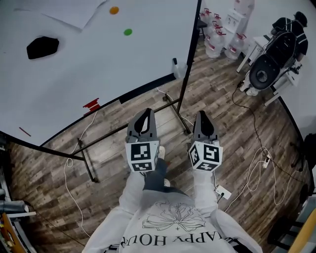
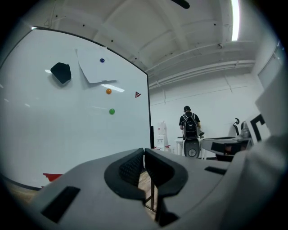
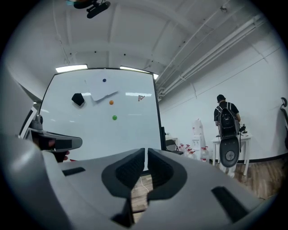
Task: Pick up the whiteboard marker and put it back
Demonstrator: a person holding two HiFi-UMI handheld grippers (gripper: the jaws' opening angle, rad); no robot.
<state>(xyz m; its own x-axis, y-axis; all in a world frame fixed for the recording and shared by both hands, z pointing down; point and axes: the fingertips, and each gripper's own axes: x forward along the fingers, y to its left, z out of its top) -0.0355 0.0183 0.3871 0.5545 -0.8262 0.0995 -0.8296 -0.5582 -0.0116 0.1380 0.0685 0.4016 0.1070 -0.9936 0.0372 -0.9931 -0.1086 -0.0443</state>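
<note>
A large whiteboard [image 1: 98, 54] on a black stand fills the upper left of the head view. Low on it sits a small red object [image 1: 91, 104], also visible in the left gripper view [image 2: 53, 176]; I cannot tell whether it is the marker. A thin red stick [image 1: 24, 131] lies further left along the board's lower edge. My left gripper [image 1: 146, 113] [image 2: 144, 155] and right gripper [image 1: 203, 116] [image 3: 146, 155] are held side by side over the wooden floor, short of the board. Both are shut with nothing between the jaws.
On the board are a black eraser [image 1: 42, 47], orange magnet [image 1: 114, 10], green magnet [image 1: 128, 32] and a paper sheet [image 2: 92, 69]. The stand's legs [image 1: 173, 106] and cables [image 1: 256, 168] lie on the floor. A person with a backpack [image 3: 226, 119] stands at a table far right, beside water bottles [image 1: 217, 37].
</note>
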